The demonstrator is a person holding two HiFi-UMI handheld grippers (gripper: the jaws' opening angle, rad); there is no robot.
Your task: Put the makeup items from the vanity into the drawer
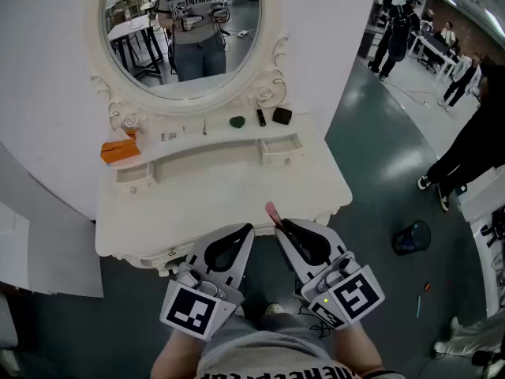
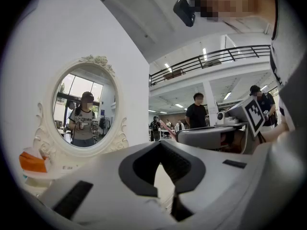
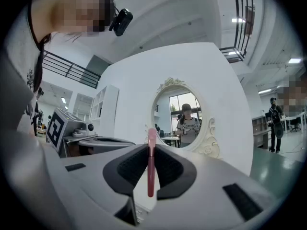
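Observation:
A white vanity (image 1: 205,204) with an oval mirror (image 1: 185,22) stands in front of me. Its back shelf carries an orange item (image 1: 120,150), a green item (image 1: 237,121), a thin black item (image 1: 261,117) and a black compact (image 1: 282,115). Under the shelf are a left small drawer (image 1: 134,177) and a right small drawer (image 1: 282,148). My right gripper (image 1: 278,226) hovers over the vanity's front edge, shut on a slim pink stick (image 3: 151,162) that pokes up past its tips (image 1: 272,212). Beside it my left gripper (image 1: 243,231) is shut and holds nothing.
A knob (image 1: 171,251) shows on the vanity's front edge below the left gripper. A dark bin (image 1: 412,237) stands on the green floor at the right. People (image 1: 465,156) stand further right and at the back. A white wall panel (image 1: 47,69) rises behind the mirror.

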